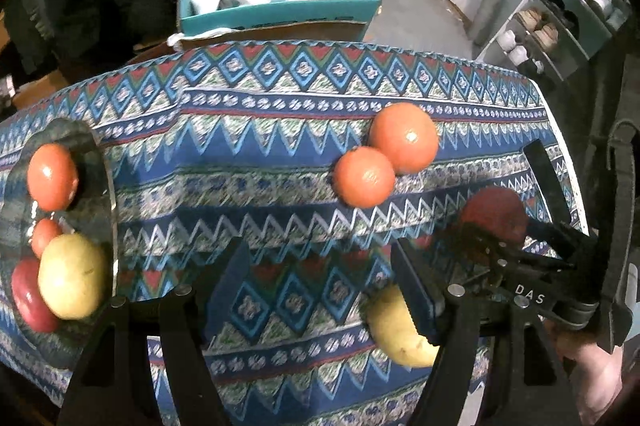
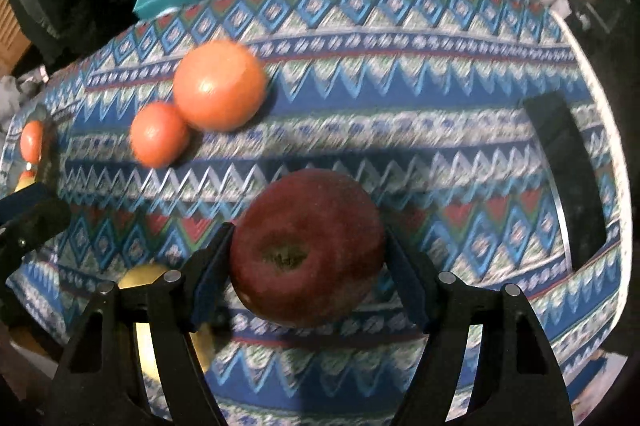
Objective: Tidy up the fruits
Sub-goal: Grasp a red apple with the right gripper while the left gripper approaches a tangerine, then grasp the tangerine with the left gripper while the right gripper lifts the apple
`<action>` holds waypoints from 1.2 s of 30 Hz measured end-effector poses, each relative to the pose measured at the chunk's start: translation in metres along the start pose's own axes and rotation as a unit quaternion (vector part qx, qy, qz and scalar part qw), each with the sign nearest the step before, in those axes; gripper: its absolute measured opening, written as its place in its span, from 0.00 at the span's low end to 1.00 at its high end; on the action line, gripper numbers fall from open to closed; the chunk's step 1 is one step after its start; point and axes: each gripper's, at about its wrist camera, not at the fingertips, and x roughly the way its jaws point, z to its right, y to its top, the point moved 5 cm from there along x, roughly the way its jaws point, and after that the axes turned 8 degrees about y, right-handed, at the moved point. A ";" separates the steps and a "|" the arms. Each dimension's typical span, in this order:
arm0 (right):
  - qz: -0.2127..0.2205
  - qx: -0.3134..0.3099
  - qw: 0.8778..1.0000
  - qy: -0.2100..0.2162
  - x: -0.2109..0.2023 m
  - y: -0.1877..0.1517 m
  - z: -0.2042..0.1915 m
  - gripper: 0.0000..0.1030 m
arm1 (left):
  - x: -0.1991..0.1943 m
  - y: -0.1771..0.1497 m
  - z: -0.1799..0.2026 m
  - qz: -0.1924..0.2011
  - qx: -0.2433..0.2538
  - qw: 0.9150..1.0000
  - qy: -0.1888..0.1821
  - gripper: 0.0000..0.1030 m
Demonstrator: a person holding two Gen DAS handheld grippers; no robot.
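My right gripper [image 2: 308, 250] is shut on a dark red apple [image 2: 306, 252], held just above the patterned tablecloth [image 2: 440, 130]; it also shows in the left wrist view [image 1: 496, 214]. My left gripper [image 1: 320, 266] is open and empty above the cloth. A yellow fruit [image 1: 396, 330] lies by its right finger. Two oranges, a large one [image 1: 404, 138] and a small one [image 1: 364, 176], lie touching mid-table. A glass plate [image 1: 102, 162] at the left holds an orange [image 1: 52, 176], a smaller orange fruit [image 1: 46, 240], a yellow fruit [image 1: 72, 276] and a red apple [image 1: 28, 296].
A teal box [image 1: 280, 12] with bags stands behind the table. A black flat object [image 2: 564, 174] lies near the table's right edge. A shoe rack [image 1: 560, 22] stands at the far right.
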 end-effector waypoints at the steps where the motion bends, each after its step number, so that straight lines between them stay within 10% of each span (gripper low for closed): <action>1: 0.007 -0.004 1.000 -0.006 -0.002 0.004 0.003 0.71 | 0.002 0.003 0.002 0.000 0.002 1.000 0.000 0.75; 21: 0.035 -0.014 0.999 -0.024 0.002 0.035 0.031 0.72 | 0.059 0.031 0.036 -0.021 0.007 1.000 -0.007 0.75; 26: 0.030 -0.005 0.999 -0.017 0.005 0.034 0.038 0.72 | 0.065 0.031 0.046 -0.022 0.026 0.999 -0.010 0.49; 36: 0.039 -0.006 0.999 -0.012 -0.002 0.035 0.040 0.72 | 0.056 0.029 0.041 0.005 0.022 1.000 -0.007 0.46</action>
